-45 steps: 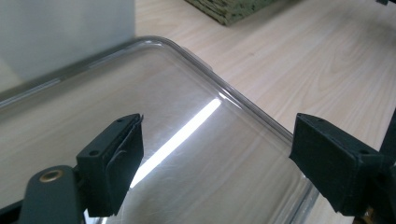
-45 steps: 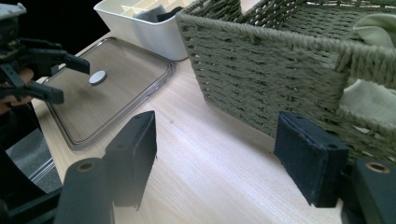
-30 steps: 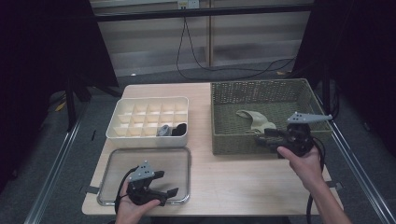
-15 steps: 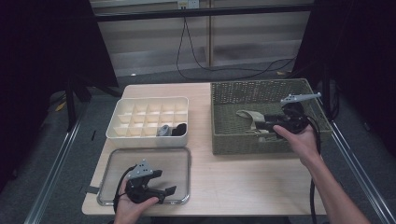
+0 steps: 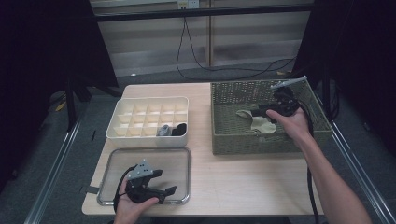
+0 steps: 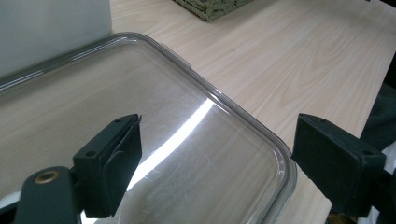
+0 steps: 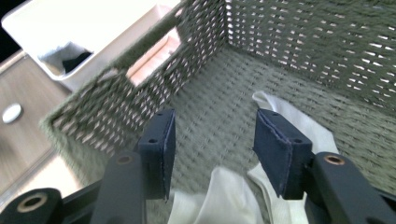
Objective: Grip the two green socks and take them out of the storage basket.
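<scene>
R gripper (image 5: 262, 112) reaches into wicker basket (image 5: 229, 140) over pale cloth (image 5: 259, 123) on its floor, jaws just narrowing w/ nothing pinched yet, so next likely drop & clamp the cloth; L gripper (image 5: 164, 192) idles spread over clear lid (image 5: 180, 156).

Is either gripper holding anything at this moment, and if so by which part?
Nothing is held. The right gripper hangs open over the pale cloth in the basket; the left gripper is open above the clear lid.
</scene>
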### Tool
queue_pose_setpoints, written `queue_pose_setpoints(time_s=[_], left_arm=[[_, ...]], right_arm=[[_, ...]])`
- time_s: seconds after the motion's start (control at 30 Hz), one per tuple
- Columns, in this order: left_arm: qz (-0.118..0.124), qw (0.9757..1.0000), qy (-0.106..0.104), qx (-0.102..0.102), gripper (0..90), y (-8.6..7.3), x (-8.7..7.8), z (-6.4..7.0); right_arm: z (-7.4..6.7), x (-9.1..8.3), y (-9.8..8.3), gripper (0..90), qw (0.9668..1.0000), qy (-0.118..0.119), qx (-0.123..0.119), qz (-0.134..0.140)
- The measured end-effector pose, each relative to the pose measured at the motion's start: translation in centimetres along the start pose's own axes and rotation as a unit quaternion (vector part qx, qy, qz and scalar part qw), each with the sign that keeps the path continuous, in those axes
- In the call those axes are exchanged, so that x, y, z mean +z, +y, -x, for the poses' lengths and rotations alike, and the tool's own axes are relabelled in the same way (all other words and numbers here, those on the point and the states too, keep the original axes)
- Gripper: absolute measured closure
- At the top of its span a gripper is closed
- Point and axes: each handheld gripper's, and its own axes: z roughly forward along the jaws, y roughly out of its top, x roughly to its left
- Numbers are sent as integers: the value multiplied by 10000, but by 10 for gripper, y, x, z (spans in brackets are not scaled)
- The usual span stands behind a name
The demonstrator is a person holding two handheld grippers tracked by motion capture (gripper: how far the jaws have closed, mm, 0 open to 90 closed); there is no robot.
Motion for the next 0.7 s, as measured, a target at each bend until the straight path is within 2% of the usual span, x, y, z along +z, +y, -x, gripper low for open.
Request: queue_pose_setpoints(time_s=[0.07, 0.13, 0.27, 0.4, 0.53, 0.67, 0.7], left_arm=[[25, 10000, -8, 10, 159, 0, -2, 0], [55, 10000, -3, -17, 159, 0, -2, 0], [26, 10000, 21, 29, 158, 0, -2, 0], [57, 10000, -26, -15, 158, 0, -2, 0], [12, 10000, 33, 74, 158, 0, -2, 1], [6, 10000, 12, 40, 154, 0, -1, -1], [6, 10000, 12, 40, 154, 0, -1, -1]], right_arm=[[5, 8, 5, 505, 9997, -95, -86, -192], [7, 9, 8, 506, 9995, -177, -79, -255], [16, 16, 16, 505, 9993, -189, -33, -322], [24, 30, 20, 504, 9984, -234, 30, -522], [34, 44, 23, 518, 9968, -262, 197, -731], [45, 62, 21, 559, 9937, -306, 401, -998], [45, 62, 21, 559, 9937, -306, 401, -998]])
